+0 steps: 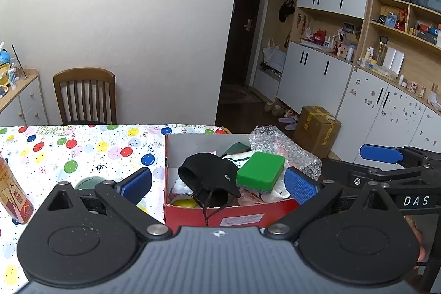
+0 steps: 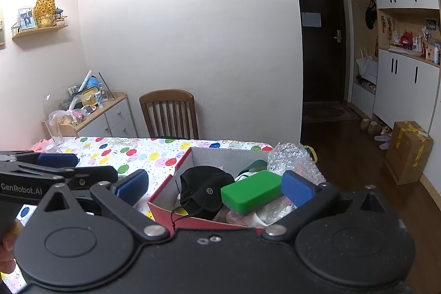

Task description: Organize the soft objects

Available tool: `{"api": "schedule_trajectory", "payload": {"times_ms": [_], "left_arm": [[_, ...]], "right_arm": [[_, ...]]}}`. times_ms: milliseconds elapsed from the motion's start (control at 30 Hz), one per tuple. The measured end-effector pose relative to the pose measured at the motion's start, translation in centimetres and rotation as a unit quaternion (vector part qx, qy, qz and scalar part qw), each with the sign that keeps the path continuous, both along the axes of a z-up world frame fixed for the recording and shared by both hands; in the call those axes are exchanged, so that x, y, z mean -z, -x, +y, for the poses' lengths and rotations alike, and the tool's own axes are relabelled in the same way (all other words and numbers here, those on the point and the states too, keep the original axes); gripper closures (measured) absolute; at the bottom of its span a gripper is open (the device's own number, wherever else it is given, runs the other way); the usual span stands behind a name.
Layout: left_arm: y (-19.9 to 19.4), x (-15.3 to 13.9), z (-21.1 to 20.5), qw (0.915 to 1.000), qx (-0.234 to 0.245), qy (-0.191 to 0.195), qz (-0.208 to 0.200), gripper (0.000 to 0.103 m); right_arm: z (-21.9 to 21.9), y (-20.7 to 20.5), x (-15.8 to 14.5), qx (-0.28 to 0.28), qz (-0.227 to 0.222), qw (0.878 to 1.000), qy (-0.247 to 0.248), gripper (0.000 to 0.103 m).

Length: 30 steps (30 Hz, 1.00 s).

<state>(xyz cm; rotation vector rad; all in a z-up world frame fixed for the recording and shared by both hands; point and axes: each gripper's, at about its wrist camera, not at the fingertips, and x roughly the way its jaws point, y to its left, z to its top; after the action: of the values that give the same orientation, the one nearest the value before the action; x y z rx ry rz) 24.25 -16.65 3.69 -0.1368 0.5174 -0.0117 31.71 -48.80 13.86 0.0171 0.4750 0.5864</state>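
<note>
A red cardboard box [image 1: 228, 216] [image 2: 204, 222] stands on the table's right end, filled with soft things. On top lie a green sponge [image 1: 260, 170] [image 2: 251, 191], a black face mask [image 1: 209, 172] [image 2: 205, 189] with its strap hanging over the near wall, and bubble wrap [image 1: 284, 148] [image 2: 295, 159]. My left gripper [image 1: 217, 183] hovers open in front of the box, holding nothing. My right gripper [image 2: 215, 188] is also open and empty, just before the box. Each gripper shows at the edge of the other's view.
A balloon-patterned tablecloth [image 1: 82, 150] [image 2: 132, 153] covers the table. An orange drink bottle [image 1: 13, 194] stands at the left, a grey-green round object [image 1: 88, 182] sits behind my left finger. A wooden chair [image 1: 85, 95] [image 2: 169, 115] is at the far side. A cardboard carton [image 1: 317, 128] sits on the floor.
</note>
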Motion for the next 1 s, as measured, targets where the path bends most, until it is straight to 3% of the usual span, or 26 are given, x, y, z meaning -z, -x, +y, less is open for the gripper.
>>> {"api": "schedule_trajectory", "payload": {"times_ms": [1000], "left_arm": [[0.10,0.06,-0.81,0.9998,-0.003,-0.022,0.002,0.000]], "right_arm": [[-0.21,-0.01,0.33,0.006,0.010,1.000,-0.002,0.000]]}}
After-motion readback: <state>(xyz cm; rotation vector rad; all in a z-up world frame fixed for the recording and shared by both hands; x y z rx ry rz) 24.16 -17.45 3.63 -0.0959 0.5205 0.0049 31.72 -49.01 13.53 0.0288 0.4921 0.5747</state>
